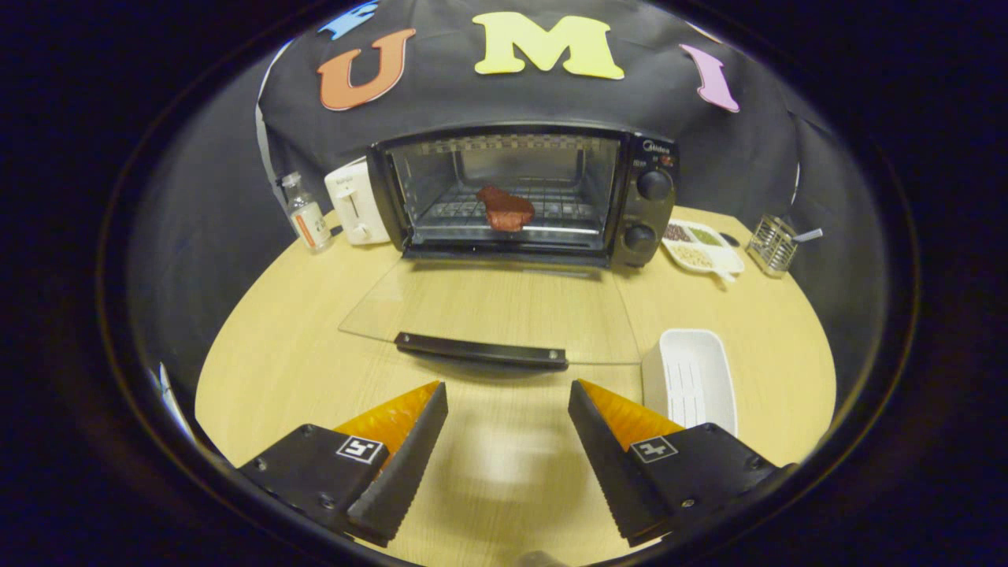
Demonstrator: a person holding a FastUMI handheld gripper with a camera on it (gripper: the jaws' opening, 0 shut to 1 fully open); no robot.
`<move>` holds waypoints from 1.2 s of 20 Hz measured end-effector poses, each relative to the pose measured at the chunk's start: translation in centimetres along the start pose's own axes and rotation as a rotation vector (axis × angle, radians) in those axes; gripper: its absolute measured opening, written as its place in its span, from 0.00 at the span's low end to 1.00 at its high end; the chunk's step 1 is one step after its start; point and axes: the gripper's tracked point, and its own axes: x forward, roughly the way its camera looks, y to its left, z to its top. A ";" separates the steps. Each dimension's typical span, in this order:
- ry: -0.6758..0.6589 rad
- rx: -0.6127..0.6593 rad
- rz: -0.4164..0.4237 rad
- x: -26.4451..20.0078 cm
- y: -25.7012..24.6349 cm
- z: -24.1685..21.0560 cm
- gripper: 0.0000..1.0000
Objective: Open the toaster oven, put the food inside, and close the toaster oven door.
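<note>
Hand-held gripper: the hand-held gripper (508,441) hangs over the counter (276,370) with its two fingers spread wide and nothing between them, only bare wood
Toaster oven: the toaster oven (524,193) stands at the far side of the counter, well beyond the fingers, in front of the dark cloth wall
Door: the glass door (488,311) is folded all the way down and lies flat toward the fingers; its dark handle (480,350) sits just ahead of the fingertips
Food: the reddish-brown food (504,209) lies inside the toaster oven on the wire rack (559,209), near the front
Knobs: two round knobs (654,185) sit one above the other on the right side of the toaster oven
White tray: a white tray (689,378) with nothing in it rests on the counter just beside the right finger
Left of the oven: a white toaster (356,201) stands right next to the toaster oven, and a small clear bottle (307,213) stands next to that
Right of the oven: a white dish (705,248) with little piles of grains lies near the knobs, and a wire basket (772,244) stands past it
</note>
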 end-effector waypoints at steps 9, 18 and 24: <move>0.078 0.025 -0.027 4.1 -0.3 -1.3 0.99; 0.083 0.005 -0.044 4.8 0.1 0.3 0.99; 0.058 -0.017 -0.051 2.8 0.0 3.0 0.99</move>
